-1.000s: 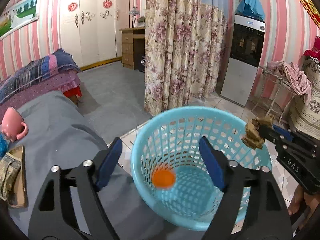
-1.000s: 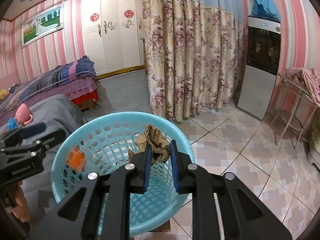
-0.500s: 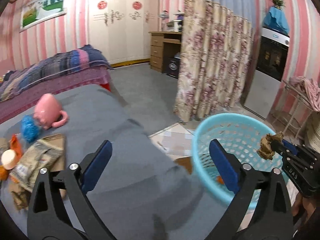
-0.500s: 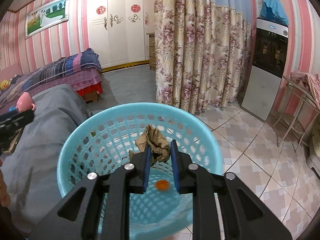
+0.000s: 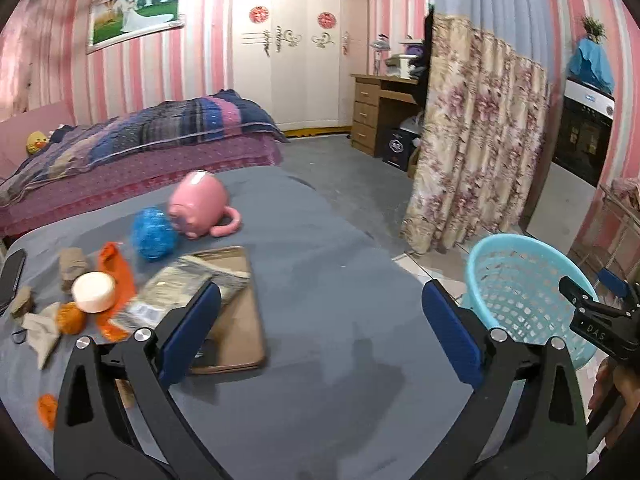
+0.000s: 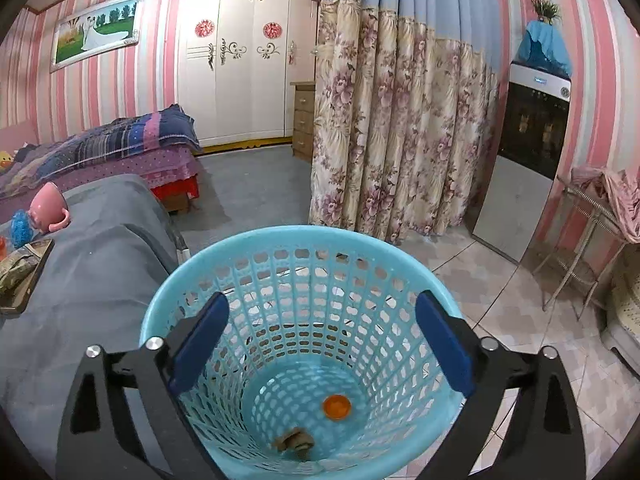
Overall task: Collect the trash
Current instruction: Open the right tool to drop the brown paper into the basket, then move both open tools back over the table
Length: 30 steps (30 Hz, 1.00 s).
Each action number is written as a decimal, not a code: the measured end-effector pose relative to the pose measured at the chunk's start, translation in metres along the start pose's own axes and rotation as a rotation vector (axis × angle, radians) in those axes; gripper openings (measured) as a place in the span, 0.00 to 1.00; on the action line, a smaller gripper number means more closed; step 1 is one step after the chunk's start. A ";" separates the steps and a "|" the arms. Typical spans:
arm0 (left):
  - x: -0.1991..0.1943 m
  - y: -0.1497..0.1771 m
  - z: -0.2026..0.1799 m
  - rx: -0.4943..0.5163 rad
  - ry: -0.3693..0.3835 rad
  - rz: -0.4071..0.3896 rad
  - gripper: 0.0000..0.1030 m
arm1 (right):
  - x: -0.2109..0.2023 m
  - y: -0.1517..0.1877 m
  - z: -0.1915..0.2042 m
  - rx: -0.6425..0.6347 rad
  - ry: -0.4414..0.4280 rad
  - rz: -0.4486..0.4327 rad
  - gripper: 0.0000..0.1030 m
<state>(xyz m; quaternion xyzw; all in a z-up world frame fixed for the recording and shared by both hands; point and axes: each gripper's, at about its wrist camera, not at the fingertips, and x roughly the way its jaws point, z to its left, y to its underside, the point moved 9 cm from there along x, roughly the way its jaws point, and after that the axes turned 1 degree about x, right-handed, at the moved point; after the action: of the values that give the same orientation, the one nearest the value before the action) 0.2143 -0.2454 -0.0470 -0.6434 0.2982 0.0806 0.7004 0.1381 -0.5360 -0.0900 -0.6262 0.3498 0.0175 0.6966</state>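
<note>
Right gripper (image 6: 320,344) hangs spread over the basket (image 6: 240,256), a brown scrap (image 6: 294,442) and orange cap (image 6: 337,407) below; left gripper (image 5: 320,332), spread, faces light, soft paper wads (image 5: 72,266), probably pinchable mid-crumple.

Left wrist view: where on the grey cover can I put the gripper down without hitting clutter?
The grey cover is bare between the tray and the blue basket. Left of the tray it is crowded: pink mug, blue ball, orange scraps.
</note>
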 end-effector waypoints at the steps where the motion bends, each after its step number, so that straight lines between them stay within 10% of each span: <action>1: -0.004 -0.001 0.005 -0.004 -0.006 -0.005 0.94 | -0.002 -0.001 0.004 0.000 -0.004 0.002 0.91; 30: -0.091 0.058 0.210 -0.176 -0.231 0.022 0.95 | -0.096 -0.008 0.221 -0.149 -0.286 -0.056 0.94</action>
<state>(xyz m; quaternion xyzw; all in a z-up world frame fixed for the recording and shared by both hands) 0.1776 -0.0117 -0.0501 -0.6853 0.2145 0.1875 0.6702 0.1718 -0.3024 -0.0405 -0.6769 0.2270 0.1128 0.6911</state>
